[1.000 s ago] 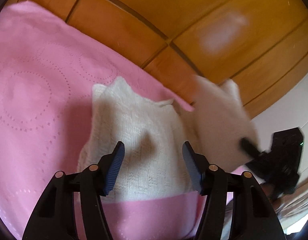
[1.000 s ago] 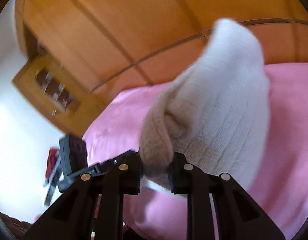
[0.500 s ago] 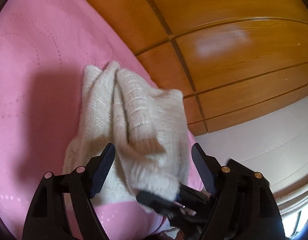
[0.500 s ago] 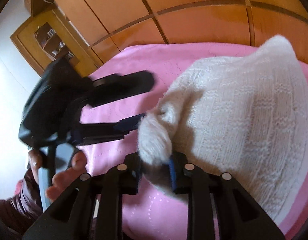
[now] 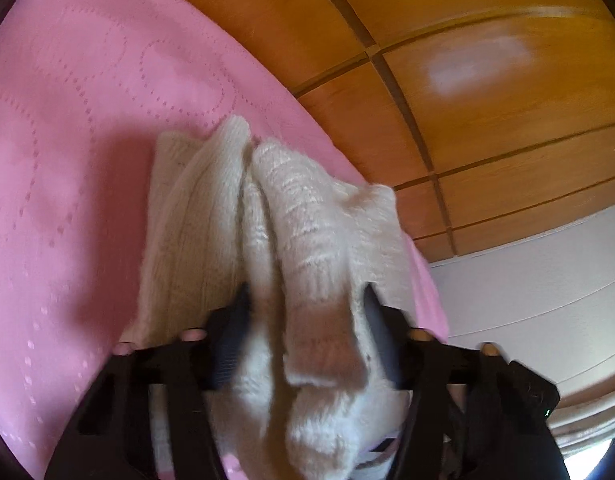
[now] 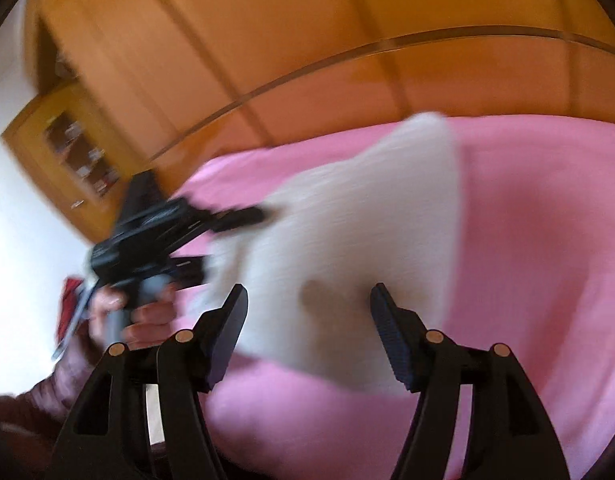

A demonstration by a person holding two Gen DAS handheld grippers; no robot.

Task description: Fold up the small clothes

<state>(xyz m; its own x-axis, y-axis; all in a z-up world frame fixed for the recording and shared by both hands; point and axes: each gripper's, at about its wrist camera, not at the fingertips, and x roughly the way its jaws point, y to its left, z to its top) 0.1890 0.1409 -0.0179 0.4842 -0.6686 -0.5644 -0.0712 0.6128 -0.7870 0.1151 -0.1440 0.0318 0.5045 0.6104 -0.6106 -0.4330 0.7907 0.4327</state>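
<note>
A small cream knitted garment [image 5: 291,232] lies bunched in folds on the pink bed cover [image 5: 87,140]. My left gripper [image 5: 307,320] is open, and the near end of the garment fills the space between its fingers. In the right wrist view the same garment [image 6: 367,248] lies blurred on the cover, with the left gripper [image 6: 227,236] at its left edge. My right gripper [image 6: 307,320] is open and empty, just in front of the garment's near edge.
A wooden wardrobe wall [image 5: 467,80] rises right behind the bed. A white wall [image 5: 547,300] is at the right. The pink cover's edge [image 5: 427,280] runs close to the garment. A wooden shelf unit [image 6: 75,152] stands far left.
My right gripper has opened, let go of the garment fold and pulled back. My left gripper has moved forward so the garment's folded end sits between its fingers.
</note>
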